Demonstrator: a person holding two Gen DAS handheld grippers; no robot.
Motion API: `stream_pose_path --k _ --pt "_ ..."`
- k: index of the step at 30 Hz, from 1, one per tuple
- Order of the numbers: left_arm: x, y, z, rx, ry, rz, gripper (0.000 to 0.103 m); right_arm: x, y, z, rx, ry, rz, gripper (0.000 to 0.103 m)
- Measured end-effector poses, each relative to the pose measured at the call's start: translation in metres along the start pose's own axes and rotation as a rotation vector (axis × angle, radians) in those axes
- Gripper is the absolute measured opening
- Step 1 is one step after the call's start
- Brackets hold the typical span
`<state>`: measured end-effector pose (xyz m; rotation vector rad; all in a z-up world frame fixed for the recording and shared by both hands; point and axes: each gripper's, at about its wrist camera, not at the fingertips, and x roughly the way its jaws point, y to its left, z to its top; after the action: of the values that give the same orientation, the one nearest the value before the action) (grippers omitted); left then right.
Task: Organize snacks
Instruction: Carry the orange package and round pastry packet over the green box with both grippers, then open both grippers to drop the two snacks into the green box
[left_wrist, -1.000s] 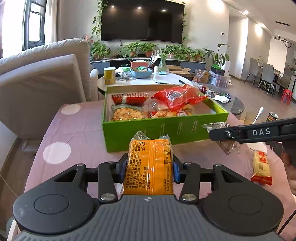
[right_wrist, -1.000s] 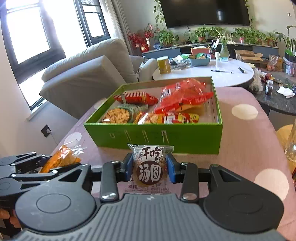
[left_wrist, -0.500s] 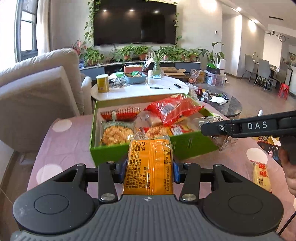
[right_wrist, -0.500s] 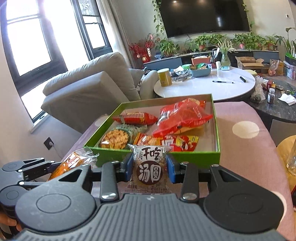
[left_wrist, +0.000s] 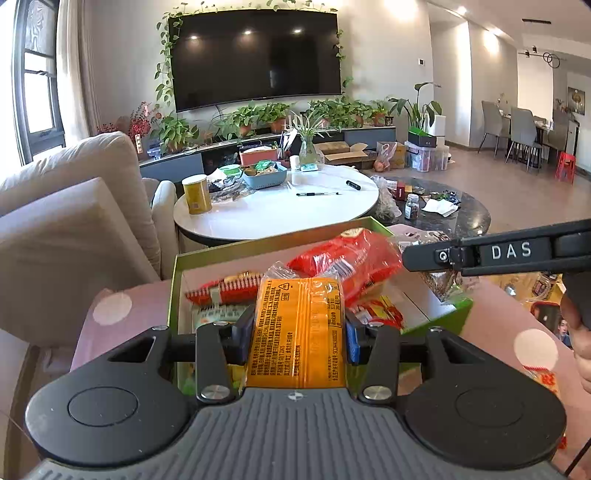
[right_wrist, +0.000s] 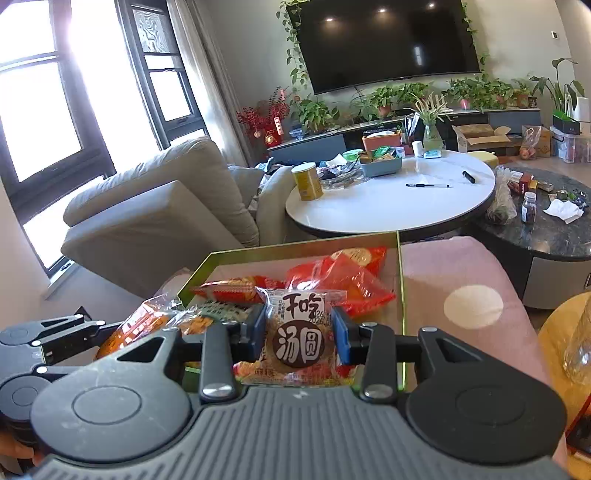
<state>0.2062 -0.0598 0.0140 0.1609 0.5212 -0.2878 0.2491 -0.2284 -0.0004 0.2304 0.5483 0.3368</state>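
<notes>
My left gripper (left_wrist: 298, 328) is shut on an orange snack packet (left_wrist: 295, 354), its blue pads pressing both long sides. The packet hangs over the near left part of the green box (left_wrist: 258, 245), which holds a red bag (left_wrist: 347, 258) and several other snacks. My right gripper (right_wrist: 299, 332) is shut on a clear packet with a round brown label (right_wrist: 299, 341), held over the same green box (right_wrist: 295, 247) near its front edge. In the left wrist view the right gripper (left_wrist: 480, 254) reaches in from the right above the box. The right wrist view shows the left gripper (right_wrist: 55, 343) at the lower left.
The box sits on a pink dotted tablecloth (left_wrist: 129, 302). A beige sofa (left_wrist: 74, 206) stands to the left, and a round white table (left_wrist: 277, 210) and a dark marble table (left_wrist: 454, 218) lie beyond. A loose snack (left_wrist: 546, 376) lies at the right, by a hand (left_wrist: 580, 332).
Both grippers have moved forward and a little up with their packets. They were short of the box's front wall and now hang over its inside.
</notes>
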Motion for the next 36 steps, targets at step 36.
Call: stream_pose_path --k 36 --pt "0.050 0.004 -0.004 -0.007 0.045 0.029 0.073 0.009 -0.040 -0.003 0.175 -0.003 -0.054 0.070"
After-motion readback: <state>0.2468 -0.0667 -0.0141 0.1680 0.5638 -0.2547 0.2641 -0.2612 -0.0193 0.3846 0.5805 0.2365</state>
